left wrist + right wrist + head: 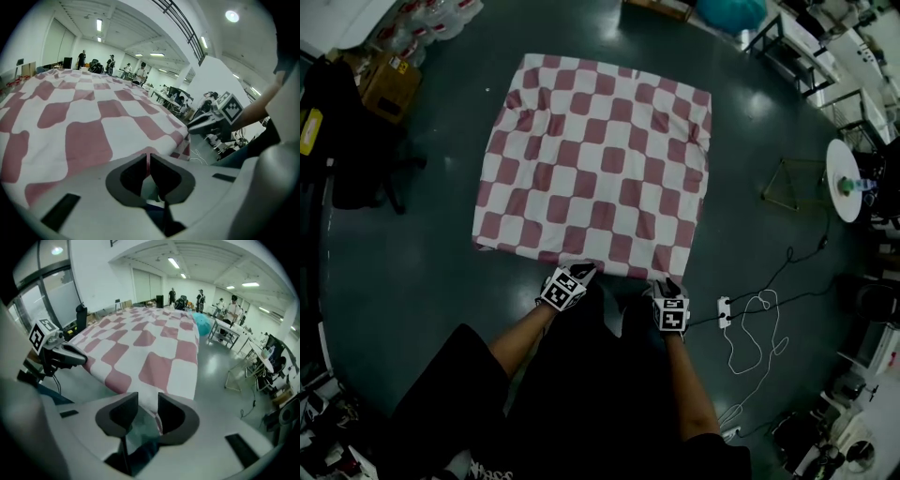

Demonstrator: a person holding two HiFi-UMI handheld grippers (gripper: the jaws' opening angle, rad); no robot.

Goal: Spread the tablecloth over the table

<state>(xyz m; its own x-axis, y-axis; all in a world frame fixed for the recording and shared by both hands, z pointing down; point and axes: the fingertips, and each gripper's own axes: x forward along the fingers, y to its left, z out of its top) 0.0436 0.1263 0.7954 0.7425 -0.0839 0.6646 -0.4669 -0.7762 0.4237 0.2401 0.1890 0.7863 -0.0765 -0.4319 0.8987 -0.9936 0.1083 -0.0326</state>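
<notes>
A red-and-white checked tablecloth (600,159) lies spread flat over the table, its near edge hanging just in front of me. At the near edge left of the middle, my left gripper (584,273) holds it. In the left gripper view the jaws (149,158) are shut on a thin fold of the cloth (93,117). At the near right corner my right gripper (667,284) has its jaws standing apart. In the right gripper view the cloth's (150,348) hem hangs loose in the gap of that gripper (148,403), with no pad pressing on it.
A power strip (724,311) with a looped white cable lies on the dark floor to my right. A wire-frame stand (792,183) and a round white table (847,178) stand further right. A cardboard box (391,82) and a black chair (347,141) are at the left. People stand far across the hall.
</notes>
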